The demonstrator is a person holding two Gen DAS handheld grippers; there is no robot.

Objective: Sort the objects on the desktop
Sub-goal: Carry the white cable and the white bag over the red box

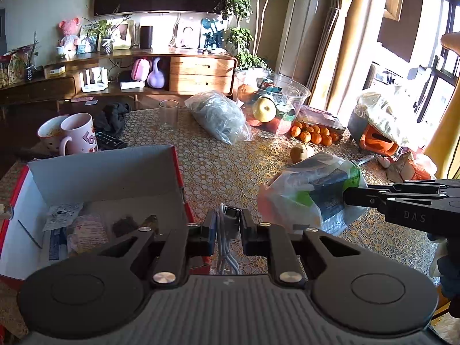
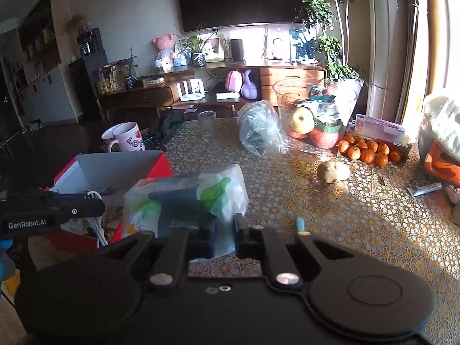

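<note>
Mid-sort at a cluttered table: my left claw [image 1: 227, 231] is clenched on a coiled white cable [image 1: 225, 247], whose loops hang between and below its fingers, while my right claw [image 2: 221, 237] is clenched on the near edge of a plastic bag [image 2: 189, 201] with a dark packet and green print showing through. Just ahead and to the left of my left claw stands the open red-and-white box [image 1: 106, 178], already holding papers and small items on its floor; seen from my right claw, the same box sits ahead and to the left, beyond the bag. The bag hangs to the right of my left claw, and whether its underside touches the patterned tablecloth [image 2: 359, 230] I cannot tell. I judge the step in hand to be carrying both loads toward the box, with neither yet over its opening. The next move calls for bringing the cable above the box's open top, past its red right wall, before letting go, and for swinging the bag leftward without snagging the cable or the other claw. Farther ahead, the mugs [image 1: 79, 136], a glass [image 1: 168, 114], the fruit bowl [image 1: 273, 100] and loose oranges [image 1: 314, 135] remain unsorted.
</note>
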